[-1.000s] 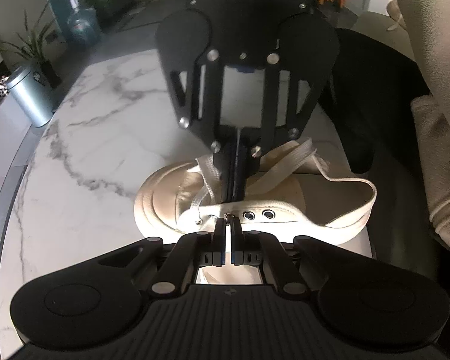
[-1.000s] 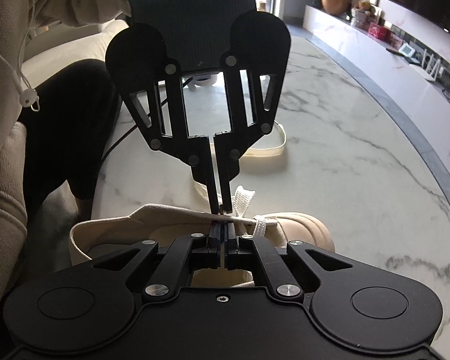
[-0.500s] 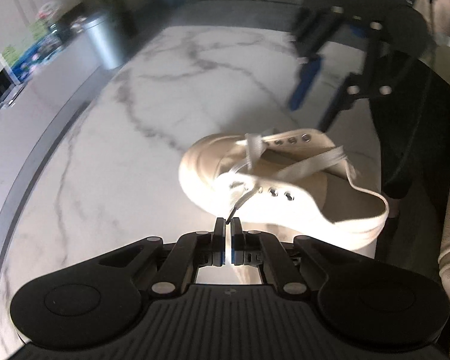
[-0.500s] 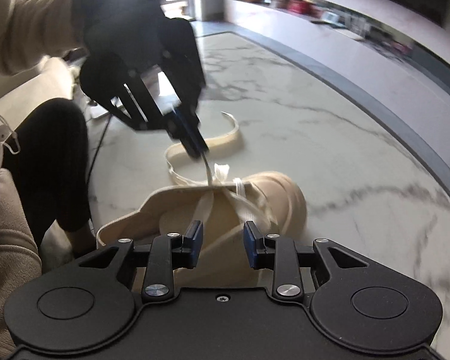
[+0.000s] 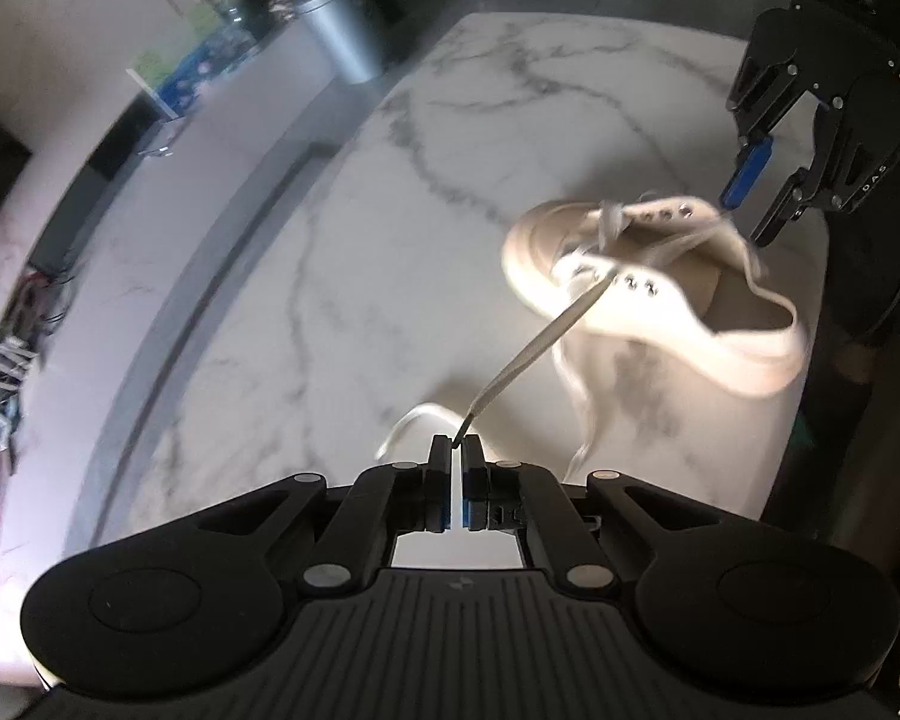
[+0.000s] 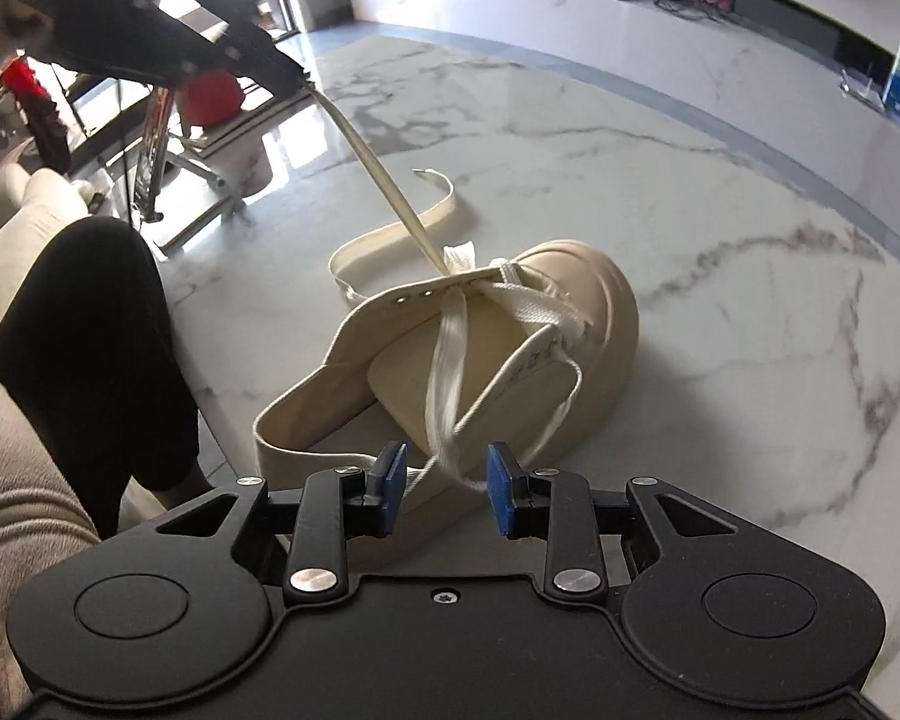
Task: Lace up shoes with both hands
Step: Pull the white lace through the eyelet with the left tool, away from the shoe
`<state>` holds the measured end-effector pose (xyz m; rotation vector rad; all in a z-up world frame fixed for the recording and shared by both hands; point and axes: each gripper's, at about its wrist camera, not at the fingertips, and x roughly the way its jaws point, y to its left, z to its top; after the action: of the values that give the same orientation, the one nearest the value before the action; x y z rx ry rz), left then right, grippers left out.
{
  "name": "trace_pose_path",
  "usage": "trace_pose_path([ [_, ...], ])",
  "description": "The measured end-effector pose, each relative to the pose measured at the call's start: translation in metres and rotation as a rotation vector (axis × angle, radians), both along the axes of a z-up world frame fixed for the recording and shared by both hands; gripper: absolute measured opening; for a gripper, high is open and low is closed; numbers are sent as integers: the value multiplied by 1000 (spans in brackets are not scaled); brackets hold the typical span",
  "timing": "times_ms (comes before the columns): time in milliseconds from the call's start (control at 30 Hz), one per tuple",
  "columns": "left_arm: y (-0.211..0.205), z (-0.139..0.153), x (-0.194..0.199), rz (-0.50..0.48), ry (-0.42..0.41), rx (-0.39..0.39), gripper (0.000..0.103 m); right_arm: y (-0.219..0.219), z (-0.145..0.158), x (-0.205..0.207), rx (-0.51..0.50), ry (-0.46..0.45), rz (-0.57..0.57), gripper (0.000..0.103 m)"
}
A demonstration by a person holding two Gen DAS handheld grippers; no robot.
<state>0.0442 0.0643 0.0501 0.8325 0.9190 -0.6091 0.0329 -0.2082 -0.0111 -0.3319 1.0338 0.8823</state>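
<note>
Left gripper [image 5: 456,447] has lifted, jaws pinching the lace [image 5: 546,342]; right gripper's [image 6: 444,474] jaws spread, empty.

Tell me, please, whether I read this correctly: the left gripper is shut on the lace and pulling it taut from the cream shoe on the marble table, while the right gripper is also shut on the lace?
Not quite. The right gripper is open: the right wrist view shows its blue pads apart, with nothing pinched. The rest holds: the left gripper is shut on the lace, taut from the cream shoe on the marble table.
</note>
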Motion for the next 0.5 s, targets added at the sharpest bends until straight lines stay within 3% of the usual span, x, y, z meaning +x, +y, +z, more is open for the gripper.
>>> trace_pose_path([
  [367, 30, 48, -31, 111, -116, 80, 2, 14, -4, 0, -19, -39, -122, 28],
  [500, 35, 60, -45, 123, -137, 112, 2, 21, -6, 5, -42, -59, -149, 9],
])
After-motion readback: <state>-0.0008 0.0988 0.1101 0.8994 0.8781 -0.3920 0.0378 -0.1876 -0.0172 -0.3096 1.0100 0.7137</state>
